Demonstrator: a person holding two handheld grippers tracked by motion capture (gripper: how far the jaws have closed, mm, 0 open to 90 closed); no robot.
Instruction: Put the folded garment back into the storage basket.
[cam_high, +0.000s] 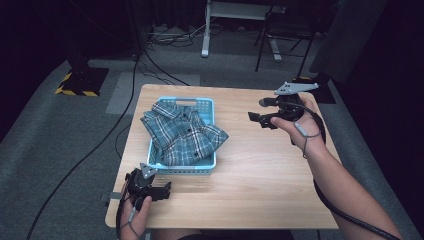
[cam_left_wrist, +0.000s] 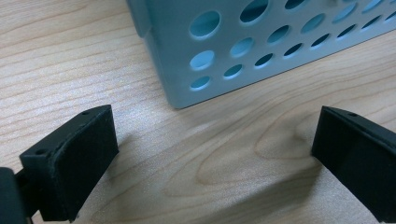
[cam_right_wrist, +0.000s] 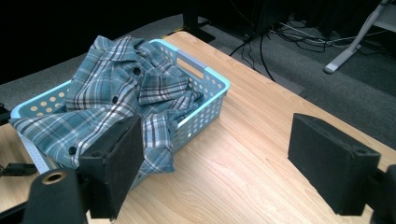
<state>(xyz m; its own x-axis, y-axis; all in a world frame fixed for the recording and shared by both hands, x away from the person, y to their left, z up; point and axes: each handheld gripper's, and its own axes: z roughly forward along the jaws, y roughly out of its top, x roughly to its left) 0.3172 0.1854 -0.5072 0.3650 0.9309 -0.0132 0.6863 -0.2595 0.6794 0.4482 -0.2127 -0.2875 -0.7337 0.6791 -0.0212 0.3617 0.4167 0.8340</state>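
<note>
A soft, light plaid shirt (cam_high: 182, 132) fills a basket (cam_high: 205, 104) near the worktop's (cam_high: 260, 170) left edge; both hand-held grippers, left (cam_high: 162, 191) and right (cam_high: 256, 120), hold their jaws apart; its loose collar looks easiest to pinch.

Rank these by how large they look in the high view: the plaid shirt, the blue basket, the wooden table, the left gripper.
1. wooden table
2. blue basket and plaid shirt: too alike to rank; the shirt hides most of the basket and spills over its rim
3. left gripper

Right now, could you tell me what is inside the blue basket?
A crumpled blue plaid shirt fills the blue basket and spills over its rim. Anything beneath the shirt is covered.
</note>
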